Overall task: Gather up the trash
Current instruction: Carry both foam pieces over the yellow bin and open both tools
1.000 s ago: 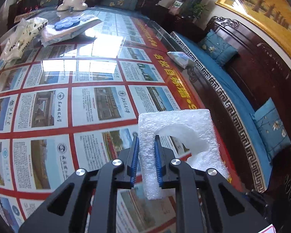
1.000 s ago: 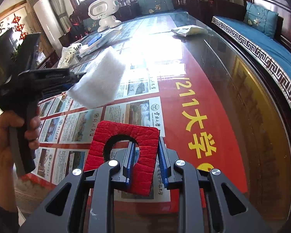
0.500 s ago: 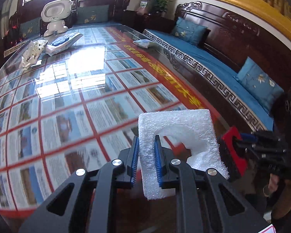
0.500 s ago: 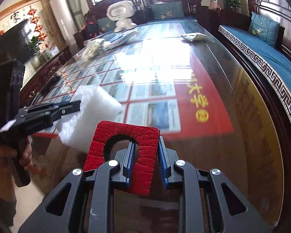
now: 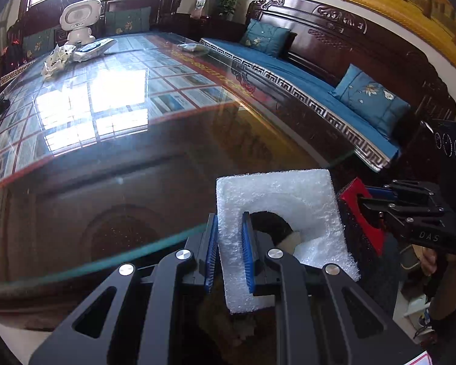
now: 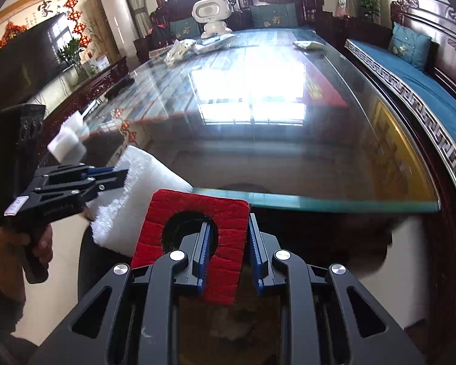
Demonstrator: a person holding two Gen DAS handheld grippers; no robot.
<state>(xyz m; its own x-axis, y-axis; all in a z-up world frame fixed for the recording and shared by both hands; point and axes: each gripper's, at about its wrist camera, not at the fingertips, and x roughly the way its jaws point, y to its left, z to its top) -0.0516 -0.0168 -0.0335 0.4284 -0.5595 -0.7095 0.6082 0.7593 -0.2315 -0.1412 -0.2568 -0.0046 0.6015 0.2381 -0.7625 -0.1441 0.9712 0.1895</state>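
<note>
My left gripper (image 5: pixel 230 252) is shut on a white foam piece (image 5: pixel 276 194) with a round cut-out, held beyond the near edge of the glass table (image 5: pixel 167 164). My right gripper (image 6: pixel 228 258) is shut on a red felt piece (image 6: pixel 197 213) with a round hole, also off the table's near edge. The two pieces are side by side: the red piece (image 5: pixel 357 203) shows right of the foam in the left wrist view, and the foam (image 6: pixel 136 191) shows left of the red piece in the right wrist view.
On the far end of the table stand a white robot toy (image 6: pixel 211 15), a crumpled white bag (image 6: pixel 177 51), a flat packet (image 6: pixel 214 44) and a small wrapper (image 6: pixel 308 45). A blue-cushioned wooden bench (image 6: pixel 410 82) runs along the right side. Floor lies below the grippers.
Both grippers have pulled back from above the table to past its near edge, carrying the foam and red piece. They have come closer together.
</note>
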